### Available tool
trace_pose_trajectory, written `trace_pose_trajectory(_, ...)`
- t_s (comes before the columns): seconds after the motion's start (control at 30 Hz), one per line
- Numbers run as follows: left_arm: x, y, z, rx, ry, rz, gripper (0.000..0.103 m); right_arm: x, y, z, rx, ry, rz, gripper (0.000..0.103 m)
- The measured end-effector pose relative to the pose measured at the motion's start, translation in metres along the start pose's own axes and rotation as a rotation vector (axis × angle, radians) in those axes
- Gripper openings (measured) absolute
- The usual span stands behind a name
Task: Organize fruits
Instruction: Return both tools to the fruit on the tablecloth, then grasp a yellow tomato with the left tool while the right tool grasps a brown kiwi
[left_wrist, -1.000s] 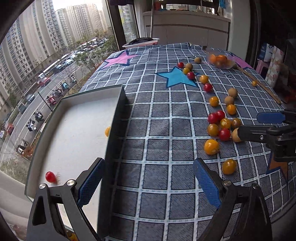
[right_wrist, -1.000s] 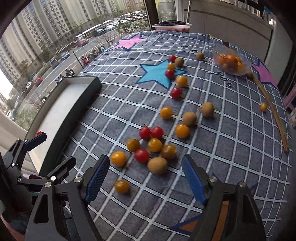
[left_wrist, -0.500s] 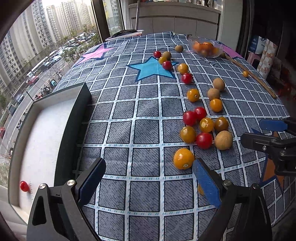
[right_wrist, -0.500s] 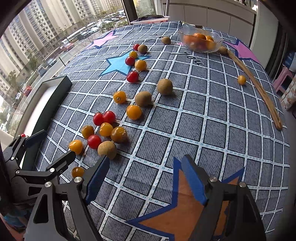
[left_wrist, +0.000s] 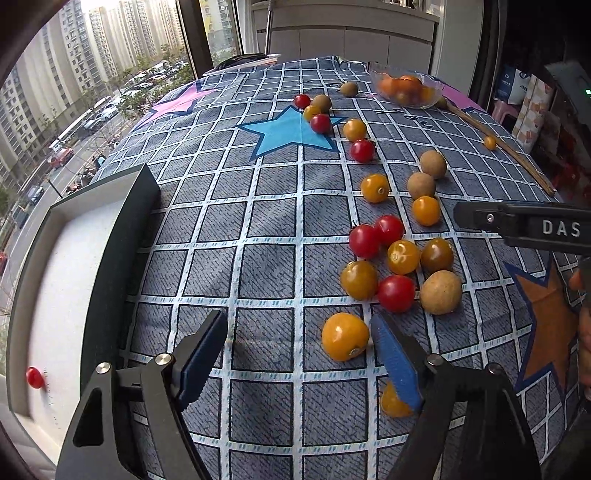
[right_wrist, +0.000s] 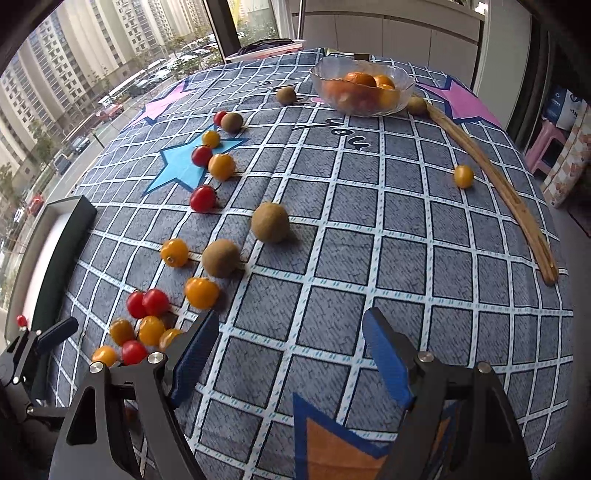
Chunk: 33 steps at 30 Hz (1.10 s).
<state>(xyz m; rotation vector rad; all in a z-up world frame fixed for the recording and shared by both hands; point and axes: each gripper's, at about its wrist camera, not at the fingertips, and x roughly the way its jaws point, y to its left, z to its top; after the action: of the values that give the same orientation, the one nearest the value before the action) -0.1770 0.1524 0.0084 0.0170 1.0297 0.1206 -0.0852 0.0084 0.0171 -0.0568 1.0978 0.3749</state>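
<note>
Cherry tomatoes, red and yellow, and round brown fruits lie scattered on a checked cloth. My left gripper (left_wrist: 299, 354) hovers over the near end of the cluster; its jaws are closing. A yellow tomato (left_wrist: 345, 336) lies between them, against the right finger (left_wrist: 395, 358) and far from the left one. A second yellow tomato (left_wrist: 391, 402) is half hidden behind that finger. My right gripper (right_wrist: 291, 354) stands open over bare cloth near an orange star, with nothing between its fingers. The cluster (right_wrist: 147, 325) is to its left. A dark-rimmed white tray (left_wrist: 122, 236) holds one red tomato (left_wrist: 35, 377).
A glass bowl (right_wrist: 402, 99) of oranges stands at the far side. A long wooden stick (right_wrist: 495, 184) lies along the right, with a lone yellow tomato (right_wrist: 463, 175) beside it. The tray sits at the cloth's left edge by the window. A pink stool (right_wrist: 546, 144) stands beyond the right edge.
My left gripper moved right from the tray to the fruit cluster and its jaws narrowed around the yellow tomato. My right gripper swung right, off the cluster and over the orange star.
</note>
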Motion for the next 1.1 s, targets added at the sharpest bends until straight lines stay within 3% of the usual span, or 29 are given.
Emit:
trace_pose_trajectory(0.23, -0.002, -0.006, 0.001, -0.015, 0.006, -0.023, 0.064, 0.013, 0.006, 0.023, -0.024, -0.043, -0.041, 0.073)
trace_pose_trajectory(0.37, -0.003, -0.009, 0.000, -0.028, 0.006, -0.058, 0.046, 0.020, 0.013, 0.034, -0.036, -0.052, -0.041, 0.067)
trace_pose_trajectory(0.47, -0.005, -0.015, -0.002, -0.007, -0.005, -0.075, 0.028, 0.024, 0.019, 0.039, -0.062, -0.060, -0.064, 0.047)
trace_pose_trajectory(0.5, -0.006, -0.017, -0.002, 0.000, -0.011, -0.078, 0.025, 0.024, 0.020, 0.041, -0.066, -0.063, -0.069, 0.035)
trace_pose_trajectory(0.53, -0.006, -0.018, -0.003, 0.004, -0.018, -0.077, 0.025, 0.024, 0.019, 0.042, -0.062, -0.064, -0.069, 0.028)
trace_pose_trajectory(0.77, -0.010, -0.006, -0.007, -0.044, -0.013, -0.126, 0.025, 0.014, 0.008, 0.033, -0.007, -0.034, 0.024, 0.028)
trace_pose_trajectory(1.1, -0.018, 0.005, -0.020, -0.068, -0.004, -0.129, 0.025, -0.016, 0.009, -0.003, -0.011, -0.005, 0.122, 0.028)
